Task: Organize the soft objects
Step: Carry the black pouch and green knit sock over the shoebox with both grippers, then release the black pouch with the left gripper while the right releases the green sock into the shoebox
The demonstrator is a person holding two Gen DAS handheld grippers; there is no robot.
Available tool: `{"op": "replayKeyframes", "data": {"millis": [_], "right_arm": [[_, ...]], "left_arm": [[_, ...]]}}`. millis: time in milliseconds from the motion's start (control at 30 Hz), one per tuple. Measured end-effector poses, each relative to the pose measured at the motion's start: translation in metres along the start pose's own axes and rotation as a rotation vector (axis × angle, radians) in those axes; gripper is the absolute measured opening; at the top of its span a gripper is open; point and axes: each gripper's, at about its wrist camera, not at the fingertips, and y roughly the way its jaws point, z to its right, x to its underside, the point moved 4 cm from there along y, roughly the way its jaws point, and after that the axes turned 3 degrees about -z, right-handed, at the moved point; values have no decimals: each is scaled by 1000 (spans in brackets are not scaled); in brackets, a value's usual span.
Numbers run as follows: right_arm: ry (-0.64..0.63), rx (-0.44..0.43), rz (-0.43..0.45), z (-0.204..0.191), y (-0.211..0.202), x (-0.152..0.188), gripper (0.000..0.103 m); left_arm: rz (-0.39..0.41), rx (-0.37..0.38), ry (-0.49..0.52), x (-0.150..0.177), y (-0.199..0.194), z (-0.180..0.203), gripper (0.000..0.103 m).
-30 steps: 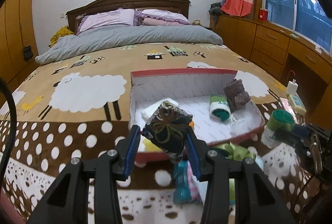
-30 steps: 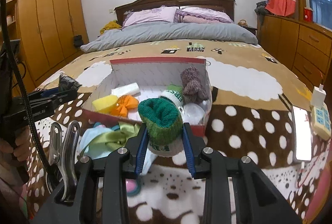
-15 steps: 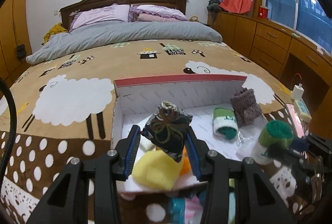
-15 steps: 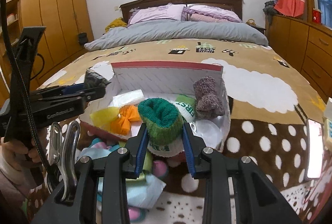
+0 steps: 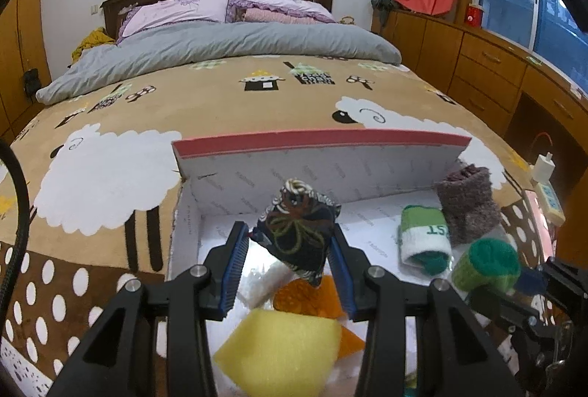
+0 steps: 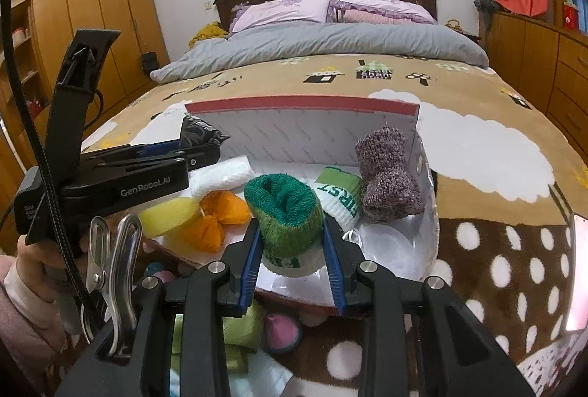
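Two grippers loaded over the box (image 5: 323, 140): left gripper (image 5: 286, 250) clamps dark pouch (image 5: 299, 231); right gripper (image 6: 290, 235) clamps green sock roll (image 6: 284, 209). Purple sock (image 6: 386, 176) stands at 1 o'clock, orange bow (image 6: 217, 217) at 9.

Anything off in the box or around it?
Box contents look orderly. The oddity: several soft items lie loose on the blanket just outside its near edge. Both grippers, left and right, carry rolled items above it.
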Motion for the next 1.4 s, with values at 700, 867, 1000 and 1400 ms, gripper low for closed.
{"op": "replayKeyframes", "data": {"millis": [700,867,1000,1400], "right_arm": [[31,5,-33,10,19,1,39],[43,11,-14,11,14,-1,45],[47,17,6,13,4,-3,46],[21,-4,51,-5,-35,5,47]], "left_arm": [[-52,5,-9,5,15,-2,59],[-41,4,-14,4,5,-1,62],[-30,3,-15,5,-8,-2,63],[5,16,1,20,-55,4,63]]}}
